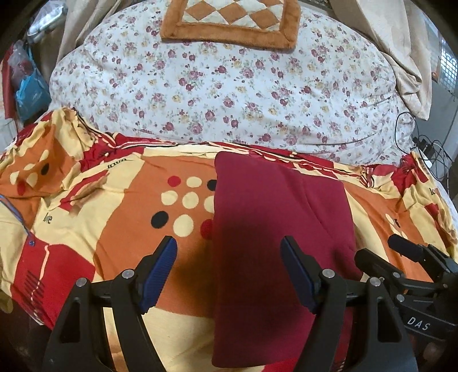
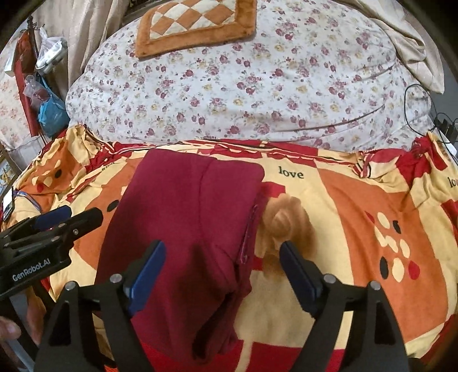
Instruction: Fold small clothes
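Note:
A dark red garment (image 1: 272,214) (image 2: 186,206) lies folded into a long strip on the orange, red and cream bedsheet (image 1: 114,200) (image 2: 357,200). My left gripper (image 1: 227,246) hovers open above the strip's left edge, with nothing pressed between its blue pads. My right gripper (image 2: 222,247) stands open over the strip's right edge, where a seam shows, and its pads are clear of the cloth. Each gripper also shows from the side in the other's view: the right gripper's fingers (image 1: 406,246) at the right, the left gripper's fingers (image 2: 71,214) at the left.
A floral quilt (image 1: 229,85) (image 2: 243,85) bulges behind the sheet, with a checkered orange cushion (image 1: 229,20) (image 2: 194,25) on top. Black cables (image 1: 426,146) (image 2: 440,123) lie at the right edge. Bags (image 1: 28,85) (image 2: 48,106) hang at the left, and curtains (image 1: 400,43) at the back.

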`<state>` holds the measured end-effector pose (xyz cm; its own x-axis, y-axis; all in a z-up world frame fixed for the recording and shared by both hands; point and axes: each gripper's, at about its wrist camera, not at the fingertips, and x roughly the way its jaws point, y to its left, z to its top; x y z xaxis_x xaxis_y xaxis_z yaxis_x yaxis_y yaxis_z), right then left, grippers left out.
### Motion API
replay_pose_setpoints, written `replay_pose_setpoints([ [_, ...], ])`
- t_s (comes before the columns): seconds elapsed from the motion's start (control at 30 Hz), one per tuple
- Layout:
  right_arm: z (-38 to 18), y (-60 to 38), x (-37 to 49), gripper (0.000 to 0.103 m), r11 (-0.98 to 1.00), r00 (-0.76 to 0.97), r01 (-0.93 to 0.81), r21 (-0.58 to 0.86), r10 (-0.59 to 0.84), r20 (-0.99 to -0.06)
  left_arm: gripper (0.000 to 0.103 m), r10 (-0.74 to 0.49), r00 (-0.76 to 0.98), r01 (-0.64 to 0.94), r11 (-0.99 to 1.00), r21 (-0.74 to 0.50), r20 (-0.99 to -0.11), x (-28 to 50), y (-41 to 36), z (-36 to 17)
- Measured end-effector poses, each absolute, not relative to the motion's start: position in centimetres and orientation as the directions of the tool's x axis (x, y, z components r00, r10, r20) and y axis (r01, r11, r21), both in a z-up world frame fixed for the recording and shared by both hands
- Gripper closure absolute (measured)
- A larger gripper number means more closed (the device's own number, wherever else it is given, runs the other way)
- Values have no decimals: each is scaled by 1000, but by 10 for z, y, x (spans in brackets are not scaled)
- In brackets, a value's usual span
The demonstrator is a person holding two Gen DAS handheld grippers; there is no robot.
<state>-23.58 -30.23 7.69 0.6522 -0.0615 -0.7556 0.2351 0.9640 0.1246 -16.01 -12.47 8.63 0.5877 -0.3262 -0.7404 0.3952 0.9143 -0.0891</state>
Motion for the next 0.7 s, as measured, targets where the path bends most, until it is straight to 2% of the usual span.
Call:
replay_pose_setpoints([
  [0.7, 62, -303, -224, 17, 958, 628, 247, 144, -45, -777, 37, -315, 578, 386, 918, -88, -753, -154, -125, 77],
])
